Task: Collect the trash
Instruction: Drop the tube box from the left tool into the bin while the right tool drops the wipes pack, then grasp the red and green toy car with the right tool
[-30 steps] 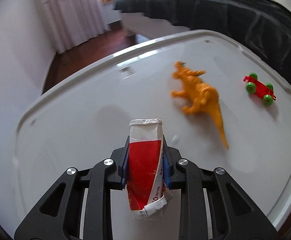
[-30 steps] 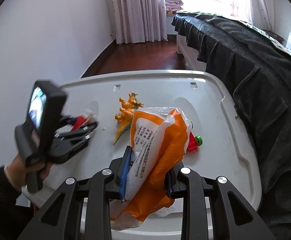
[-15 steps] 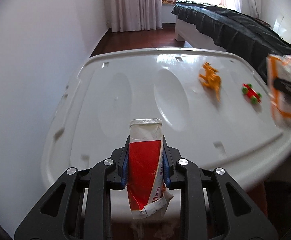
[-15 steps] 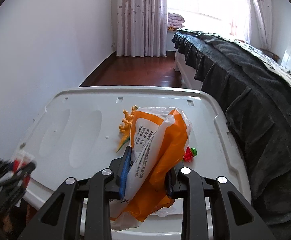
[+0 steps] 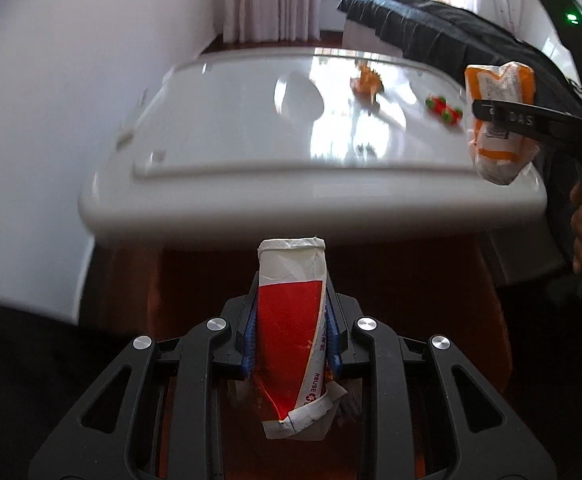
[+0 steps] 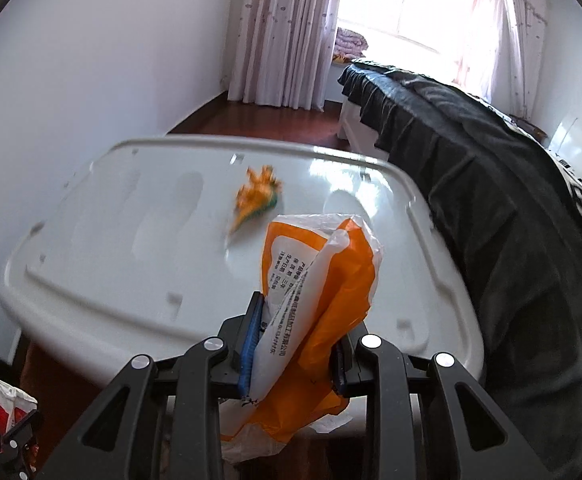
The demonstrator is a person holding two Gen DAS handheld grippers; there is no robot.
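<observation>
Left wrist view: my left gripper (image 5: 291, 332) is clamped on a flattened red-and-white carton (image 5: 291, 320), held off the near edge of the white lid (image 5: 219, 136), over the floor. It looks light and stiff enough; the mid-body grip suits it.

Right wrist view: my right gripper (image 6: 297, 344) pinches a crumpled orange-and-white plastic bag (image 6: 315, 292) above the lid's near edge. It's soft and slippery, best gripped at the bunched part.
</observation>
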